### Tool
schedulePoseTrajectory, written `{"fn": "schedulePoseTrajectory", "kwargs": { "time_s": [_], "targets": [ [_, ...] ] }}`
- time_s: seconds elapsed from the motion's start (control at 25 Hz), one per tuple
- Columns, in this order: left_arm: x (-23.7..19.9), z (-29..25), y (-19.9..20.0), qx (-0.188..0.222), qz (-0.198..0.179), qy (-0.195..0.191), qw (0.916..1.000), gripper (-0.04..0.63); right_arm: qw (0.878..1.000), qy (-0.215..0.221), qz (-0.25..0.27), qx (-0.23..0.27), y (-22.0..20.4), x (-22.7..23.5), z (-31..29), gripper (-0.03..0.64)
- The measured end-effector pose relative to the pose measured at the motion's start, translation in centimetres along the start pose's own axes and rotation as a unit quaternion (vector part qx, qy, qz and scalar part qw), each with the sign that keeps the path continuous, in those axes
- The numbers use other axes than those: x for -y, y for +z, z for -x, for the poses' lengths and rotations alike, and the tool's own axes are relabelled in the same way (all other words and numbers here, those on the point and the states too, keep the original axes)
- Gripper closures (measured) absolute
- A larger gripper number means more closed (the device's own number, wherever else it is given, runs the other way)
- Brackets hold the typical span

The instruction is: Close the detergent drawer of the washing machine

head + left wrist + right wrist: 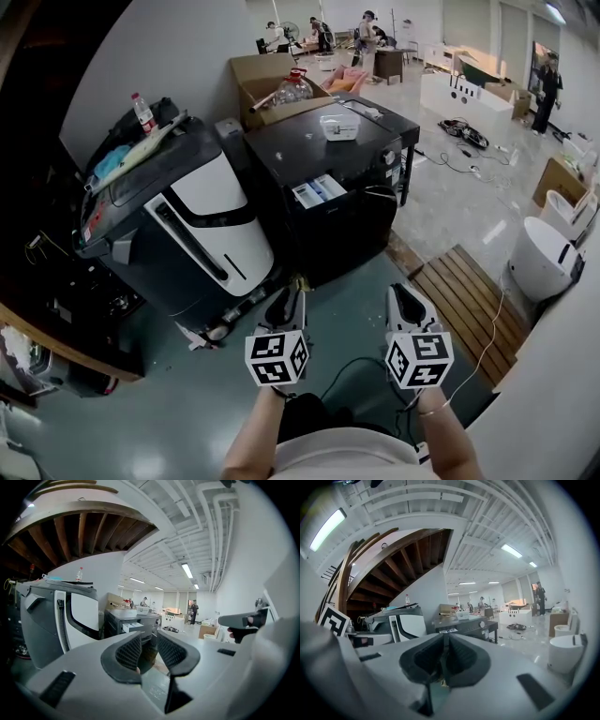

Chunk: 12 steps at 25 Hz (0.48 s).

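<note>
The black washing machine (361, 178) stands ahead of me on the floor, and its white and blue detergent drawer (317, 191) sticks out of the front at the upper left. Both grippers hover well short of it, side by side above the green floor. My left gripper (287, 302) is open with nothing between its pads. In the left gripper view the drawer (132, 626) shows far off, just left of the left gripper (149, 643). My right gripper (409, 302) is shut on nothing, its pads meeting in the right gripper view, where the right gripper (444, 645) points at the machine (464, 626).
A large black and white appliance (187, 225) with clutter on top stands left of the washer. Cardboard boxes (272, 84) sit behind it. A wooden pallet (469, 300) and a white round unit (544, 258) lie to the right. A clear container (339, 125) rests on the washer top.
</note>
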State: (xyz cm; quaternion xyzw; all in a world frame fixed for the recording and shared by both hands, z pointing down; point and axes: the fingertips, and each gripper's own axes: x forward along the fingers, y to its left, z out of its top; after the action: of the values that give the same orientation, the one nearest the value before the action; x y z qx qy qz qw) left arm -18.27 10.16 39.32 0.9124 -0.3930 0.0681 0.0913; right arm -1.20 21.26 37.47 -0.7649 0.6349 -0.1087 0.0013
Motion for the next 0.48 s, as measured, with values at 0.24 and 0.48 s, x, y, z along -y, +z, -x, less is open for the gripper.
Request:
{"fn": "schedulePoseTrajectory", "kwargs": {
  "time_s": [0.24,0.48],
  "targets": [
    [-0.2,-0.4,0.3,0.0,-0.002,0.003,1.0,0.463,1.0,0.003,-0.011,-0.013,-0.2,0.2,-0.7,0.558],
    [-0.8,-1.5,0.4,-0.003,-0.011,0.003,0.9999,0.448,1.0,0.002,-0.005,-0.013,-0.1,0.0,-1.8,0.549]
  ]
}}
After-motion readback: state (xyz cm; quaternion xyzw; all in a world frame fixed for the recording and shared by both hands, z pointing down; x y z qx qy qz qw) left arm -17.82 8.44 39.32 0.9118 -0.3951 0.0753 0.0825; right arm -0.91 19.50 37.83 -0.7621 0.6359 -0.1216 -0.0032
